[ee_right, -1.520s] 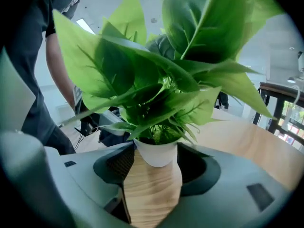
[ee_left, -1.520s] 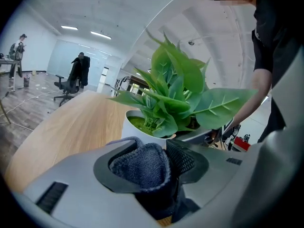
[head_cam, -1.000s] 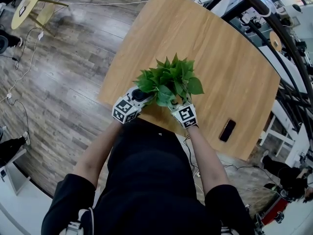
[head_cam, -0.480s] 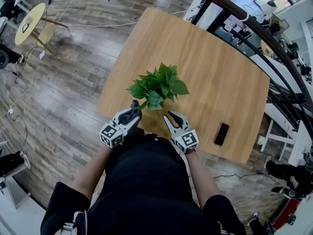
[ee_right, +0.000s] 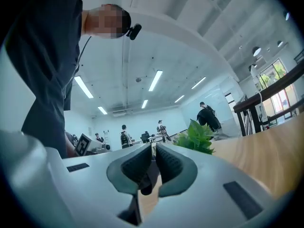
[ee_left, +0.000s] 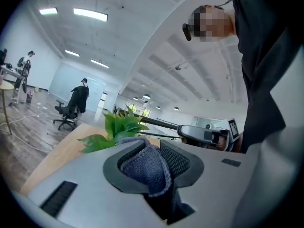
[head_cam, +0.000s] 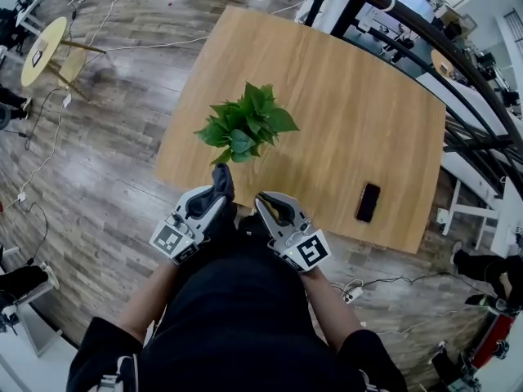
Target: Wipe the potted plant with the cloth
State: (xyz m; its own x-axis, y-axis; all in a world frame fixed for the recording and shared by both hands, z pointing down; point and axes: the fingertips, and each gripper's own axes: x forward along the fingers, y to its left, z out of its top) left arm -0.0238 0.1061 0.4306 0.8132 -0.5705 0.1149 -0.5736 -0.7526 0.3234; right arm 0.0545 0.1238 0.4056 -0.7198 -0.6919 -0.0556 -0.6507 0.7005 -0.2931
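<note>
The potted plant (head_cam: 245, 125) stands near the table's front left edge, and its green leaves hide the pot. Both grippers are held up close to the person's body, short of the plant and apart from it. My left gripper (head_cam: 219, 193) is shut on a blue-grey cloth (ee_left: 142, 167) that bulges between the pads. My right gripper (head_cam: 263, 200) has just been closing. Its pads (ee_right: 142, 160) now stand almost together with nothing between them. The plant's leaves (ee_left: 118, 127) show beyond the left jaws. In the right gripper view the plant (ee_right: 197, 137) stands ahead on the right.
The wooden table (head_cam: 359, 113) carries a black phone (head_cam: 368, 202) near its front right edge. A dark railing (head_cam: 425, 39) runs behind the table. A small round yellow table (head_cam: 45, 31) stands on the wood floor at far left. People and office chairs are in the distance.
Both grippers have drawn back from the plant's leaves toward the person's body and come up. The right jaws have gone from wide to nearly together. The cloth stays in the left gripper.
</note>
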